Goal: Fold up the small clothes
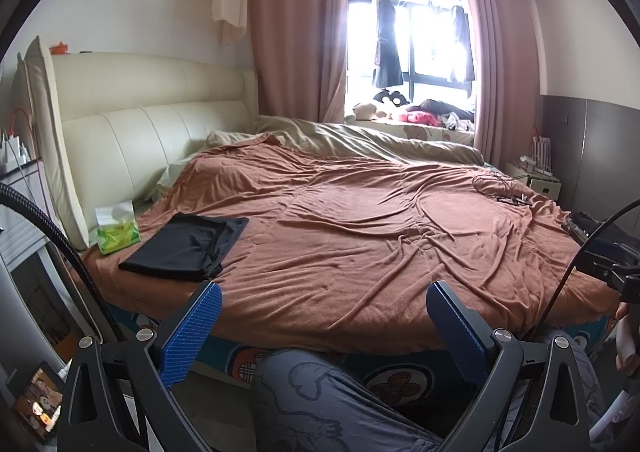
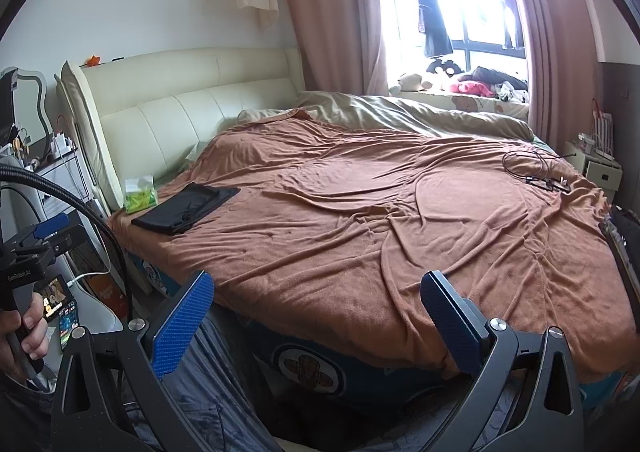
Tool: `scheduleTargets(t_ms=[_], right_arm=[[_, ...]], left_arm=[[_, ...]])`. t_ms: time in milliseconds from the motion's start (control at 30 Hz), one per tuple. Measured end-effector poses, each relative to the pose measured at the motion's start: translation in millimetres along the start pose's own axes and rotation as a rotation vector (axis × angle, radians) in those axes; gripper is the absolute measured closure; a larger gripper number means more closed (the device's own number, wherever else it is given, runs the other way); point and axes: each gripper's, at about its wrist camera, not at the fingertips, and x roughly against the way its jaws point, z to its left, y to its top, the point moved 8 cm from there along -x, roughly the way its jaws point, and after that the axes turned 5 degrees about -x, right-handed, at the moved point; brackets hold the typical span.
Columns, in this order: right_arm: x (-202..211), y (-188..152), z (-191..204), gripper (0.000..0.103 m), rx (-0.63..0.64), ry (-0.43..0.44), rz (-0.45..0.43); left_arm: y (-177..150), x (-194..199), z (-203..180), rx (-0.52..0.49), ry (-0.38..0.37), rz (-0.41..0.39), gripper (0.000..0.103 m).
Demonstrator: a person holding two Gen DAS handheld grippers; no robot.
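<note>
Near the bed's left corner, beside a green tissue pack (image 1: 117, 227), lies the folded black garment (image 1: 186, 246). Both the left gripper (image 1: 324, 326) and right gripper (image 2: 316, 318) hang spread and empty; approach low, pinching one edge cleanly.

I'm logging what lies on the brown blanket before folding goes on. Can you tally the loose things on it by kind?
Black garment: 1, folded flat
Tissue pack: 1, green, beside the garment at the blanket's edge
Cable bundle: 1, dark, far side
Total: 3
Both grippers, left and right, are open and hold nothing.
</note>
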Motion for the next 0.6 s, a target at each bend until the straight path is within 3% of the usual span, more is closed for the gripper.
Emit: scheduleTargets(t_ms=[600], right_arm=[[-3.1,-1.9,-4.7,0.000,-0.010,-0.002,0.003]], left_arm=[[1.2,2.2,-1.5,0.008,0.004,-0.003,0.000]])
